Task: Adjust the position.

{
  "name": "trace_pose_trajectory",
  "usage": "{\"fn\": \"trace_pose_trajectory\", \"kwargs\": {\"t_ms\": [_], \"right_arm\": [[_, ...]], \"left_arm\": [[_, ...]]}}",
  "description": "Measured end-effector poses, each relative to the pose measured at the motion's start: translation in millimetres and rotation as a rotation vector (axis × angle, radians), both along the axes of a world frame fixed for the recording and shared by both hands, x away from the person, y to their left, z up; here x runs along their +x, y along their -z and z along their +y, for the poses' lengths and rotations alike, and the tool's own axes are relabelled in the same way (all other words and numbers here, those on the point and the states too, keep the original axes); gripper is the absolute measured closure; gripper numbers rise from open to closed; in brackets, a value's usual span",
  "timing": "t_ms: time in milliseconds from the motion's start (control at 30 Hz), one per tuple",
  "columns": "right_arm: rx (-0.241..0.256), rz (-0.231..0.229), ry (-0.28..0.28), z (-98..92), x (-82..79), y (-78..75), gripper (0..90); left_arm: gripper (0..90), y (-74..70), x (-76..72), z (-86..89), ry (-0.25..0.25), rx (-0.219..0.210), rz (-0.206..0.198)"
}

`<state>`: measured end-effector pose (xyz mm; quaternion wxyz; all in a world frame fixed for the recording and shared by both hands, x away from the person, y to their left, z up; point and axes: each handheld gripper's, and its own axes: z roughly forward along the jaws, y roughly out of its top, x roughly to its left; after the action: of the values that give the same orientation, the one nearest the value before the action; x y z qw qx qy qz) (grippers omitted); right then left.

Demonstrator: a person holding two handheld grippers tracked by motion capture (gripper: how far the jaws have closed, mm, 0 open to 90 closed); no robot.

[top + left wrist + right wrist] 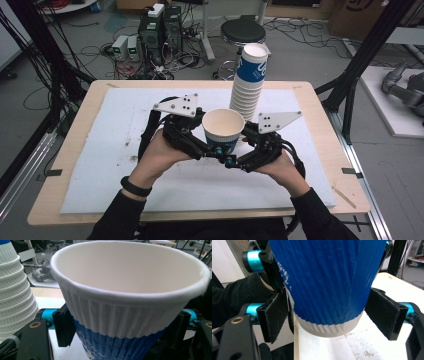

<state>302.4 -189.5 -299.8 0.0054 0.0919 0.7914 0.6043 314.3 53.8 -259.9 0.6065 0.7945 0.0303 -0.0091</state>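
A paper cup (223, 127) with a white ribbed top and a blue lower part is held upright over the white mat (125, 170), mouth open upward. My left gripper (212, 150) comes from the left and is shut on the cup (125, 315), one pad (64, 326) pressed to each side of the blue part. From the right, my right gripper (240, 159) is shut on the cup (324, 285) lower down, near its base, with its pads (384, 312) against both sides. The left gripper's jaw also shows at the upper left of the right gripper view.
A tall stack of similar cups (248, 85) stands just behind the held cup, right of centre, and appears at the left edge of the left gripper view (15, 290). The wooden table (75, 135) borders the mat. A stool (243, 31) and computers (160, 30) stand on the floor beyond.
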Motion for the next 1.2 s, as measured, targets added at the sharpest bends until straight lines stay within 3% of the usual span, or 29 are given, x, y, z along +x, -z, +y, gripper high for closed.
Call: {"fn": "trace_pose_trajectory", "kwargs": {"t_ms": [33, 533, 833, 967, 1200], "right_arm": [[0.003, 0.0, -0.011, -0.2, -0.1, 0.0, 28.6], [-0.002, -0.02, -0.012, -0.3, -0.2, 0.3, 29.9], [0.001, -0.014, -0.009, -0.7, -0.1, 0.3, 29.9], [-0.002, -0.012, -0.016, 0.8, -0.6, 0.8, 29.9], [-0.004, -0.01, -0.011, 1.4, -0.5, 1.1, 29.9]], "left_arm": [[25.8, 0.1, 0.1, -0.1, 0.001, -0.003, 0.003], [23.6, 0.0, -1.1, -0.7, 0.001, 0.001, -0.006], [13.1, -2.0, -2.0, -1.8, -0.033, -0.012, 0.003], [13.1, -3.0, -2.4, 0.0, -0.045, -0.03, 0.003], [17.5, -3.6, -3.3, 1.1, -0.008, -0.044, -0.002]]}}
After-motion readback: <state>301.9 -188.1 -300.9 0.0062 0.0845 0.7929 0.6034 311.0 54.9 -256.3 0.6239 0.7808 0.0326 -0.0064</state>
